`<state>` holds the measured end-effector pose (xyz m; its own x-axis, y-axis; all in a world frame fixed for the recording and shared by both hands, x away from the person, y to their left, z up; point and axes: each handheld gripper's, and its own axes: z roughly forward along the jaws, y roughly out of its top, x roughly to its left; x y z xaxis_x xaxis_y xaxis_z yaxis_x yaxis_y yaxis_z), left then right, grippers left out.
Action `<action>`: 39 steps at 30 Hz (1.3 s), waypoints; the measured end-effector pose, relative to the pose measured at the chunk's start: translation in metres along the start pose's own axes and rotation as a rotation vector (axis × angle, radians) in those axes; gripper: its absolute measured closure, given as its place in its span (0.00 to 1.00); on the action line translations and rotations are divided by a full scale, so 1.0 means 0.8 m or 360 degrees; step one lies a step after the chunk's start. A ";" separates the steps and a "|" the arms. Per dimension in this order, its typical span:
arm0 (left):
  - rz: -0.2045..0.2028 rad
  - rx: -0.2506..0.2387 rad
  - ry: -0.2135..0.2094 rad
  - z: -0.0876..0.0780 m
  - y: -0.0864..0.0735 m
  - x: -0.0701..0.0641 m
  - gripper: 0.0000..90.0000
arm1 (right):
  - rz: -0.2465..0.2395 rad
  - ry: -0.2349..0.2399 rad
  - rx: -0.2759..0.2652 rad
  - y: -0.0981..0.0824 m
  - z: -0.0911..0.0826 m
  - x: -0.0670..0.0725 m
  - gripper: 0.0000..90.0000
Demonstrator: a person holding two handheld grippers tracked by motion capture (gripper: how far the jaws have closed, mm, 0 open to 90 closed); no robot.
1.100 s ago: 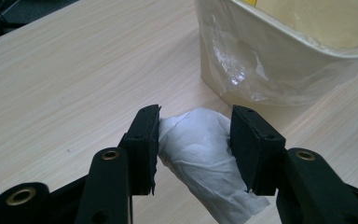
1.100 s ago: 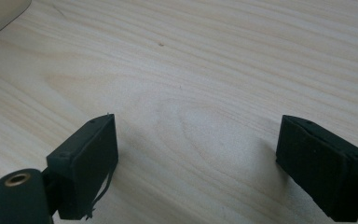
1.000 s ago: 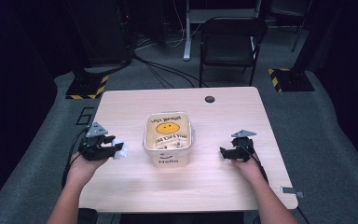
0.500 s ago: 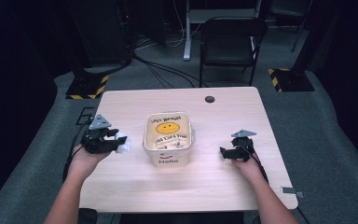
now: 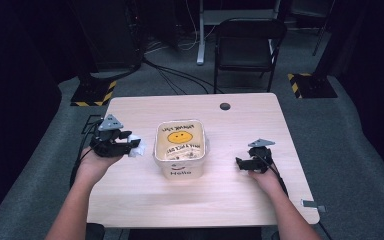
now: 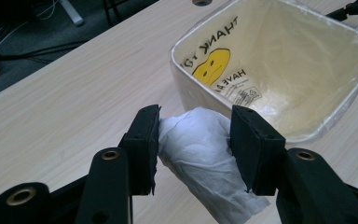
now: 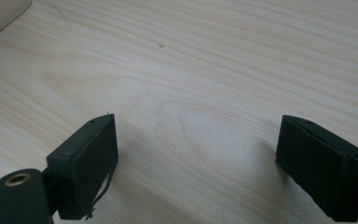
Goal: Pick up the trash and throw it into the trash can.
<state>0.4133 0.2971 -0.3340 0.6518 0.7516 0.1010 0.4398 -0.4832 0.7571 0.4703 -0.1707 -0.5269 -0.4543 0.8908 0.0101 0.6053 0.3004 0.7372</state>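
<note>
At frame centre-left, the left claw point(image 6: 193, 140) pinches a crumpled tissue point(image 6: 200, 154) just beside the lined bin point(image 5: 180, 147), while the right claw point(image 7: 200, 163) gapes empty.

desk point(image 5: 230, 195): pale wood grain, smooth and matt
wad point(image 6: 200, 149): your white crinkled paper
tub point(image 5: 180, 148): cream plastic, glossy film liner
fingers point(image 6: 142, 140): matt black

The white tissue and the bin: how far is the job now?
Done: the left claw has the crumpled tissue gripped and lifted beside the bin. In hand: carrying it toward the rim. Left: dropping it in; the lined bin looks empty. The right claw rests open over the table.
</note>
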 end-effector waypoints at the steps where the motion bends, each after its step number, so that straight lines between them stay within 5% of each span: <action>1: 0.0006 -0.0004 -0.0006 0.001 0.004 -0.002 0.60 | 0.0000 0.0000 0.0000 0.000 0.000 0.000 0.13; 39: 0.0073 -0.0036 -0.0142 0.059 0.059 -0.032 0.60 | -0.0014 0.0007 0.0005 0.001 0.001 -0.001 0.13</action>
<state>0.4465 0.2339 -0.3314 0.7237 0.6857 0.0786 0.3952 -0.5051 0.7673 0.4716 -0.1712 -0.5268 -0.4626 0.8865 0.0063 0.6030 0.3094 0.7353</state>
